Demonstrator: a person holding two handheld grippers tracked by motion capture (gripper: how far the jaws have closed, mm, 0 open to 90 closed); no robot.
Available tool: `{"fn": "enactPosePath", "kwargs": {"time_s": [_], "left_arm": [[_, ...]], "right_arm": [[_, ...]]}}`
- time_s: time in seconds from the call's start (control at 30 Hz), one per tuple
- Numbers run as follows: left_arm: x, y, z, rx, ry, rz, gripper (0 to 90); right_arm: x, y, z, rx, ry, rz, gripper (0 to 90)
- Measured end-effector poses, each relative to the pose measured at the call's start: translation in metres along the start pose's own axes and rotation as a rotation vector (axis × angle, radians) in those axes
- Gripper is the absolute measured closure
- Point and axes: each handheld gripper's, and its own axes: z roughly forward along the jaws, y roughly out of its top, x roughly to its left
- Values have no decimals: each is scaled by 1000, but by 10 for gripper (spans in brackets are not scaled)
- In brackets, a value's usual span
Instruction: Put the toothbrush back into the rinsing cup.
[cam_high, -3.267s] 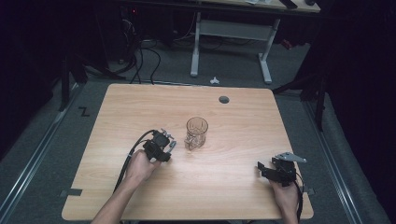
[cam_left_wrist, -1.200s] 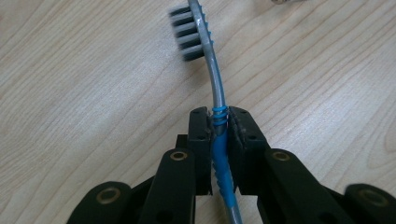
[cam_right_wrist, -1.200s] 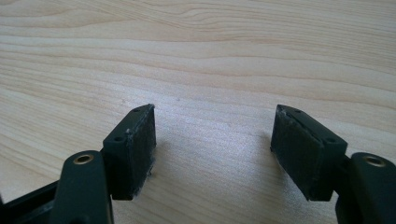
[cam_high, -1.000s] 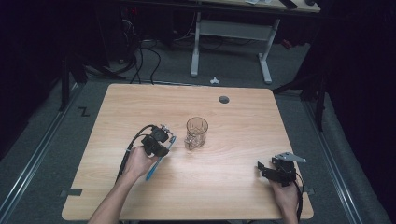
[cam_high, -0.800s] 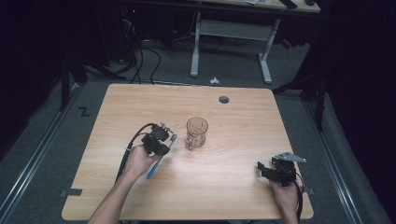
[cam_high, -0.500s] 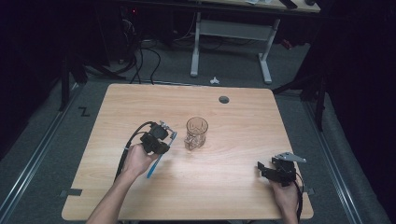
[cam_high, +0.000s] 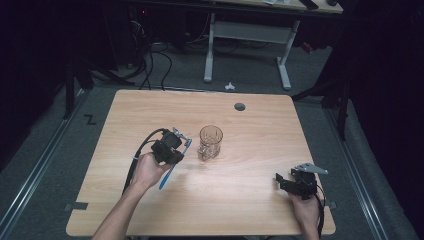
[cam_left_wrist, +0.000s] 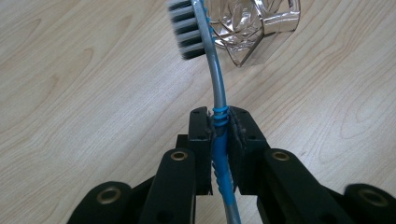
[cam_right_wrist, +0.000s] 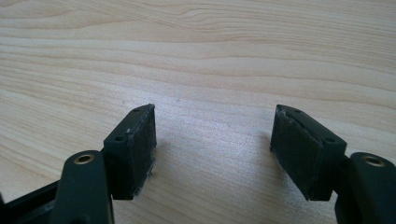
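Left gripper (cam_high: 176, 146), clamped on toothbrush (cam_high: 170, 170), lifted off the table and shifted toward 1 o'clock, closing on the glass mug (cam_high: 210, 142); brush head now just beside mug.

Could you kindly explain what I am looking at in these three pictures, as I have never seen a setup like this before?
There is no robot here: a person sits at a wooden table holding hand-operated tongs in each hand. The high view looks down from above. The other two pictures come from small cameras riding on each pair of tongs, looking along their black jaws. The left tongs are shut on a blue and grey toothbrush, bristle end forward, close to a clear glass mug standing near the table's middle. The right tongs are open, holding nothing, low over bare wood near the table's right front corner.
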Motion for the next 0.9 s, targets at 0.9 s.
{"fn": "enactPosePath", "kwargs": {"time_s": [0.9], "left_arm": [[-6,7,-17,-149,-55,-6,805]], "right_arm": [[0,0,0,1,3,-1,312]]}}
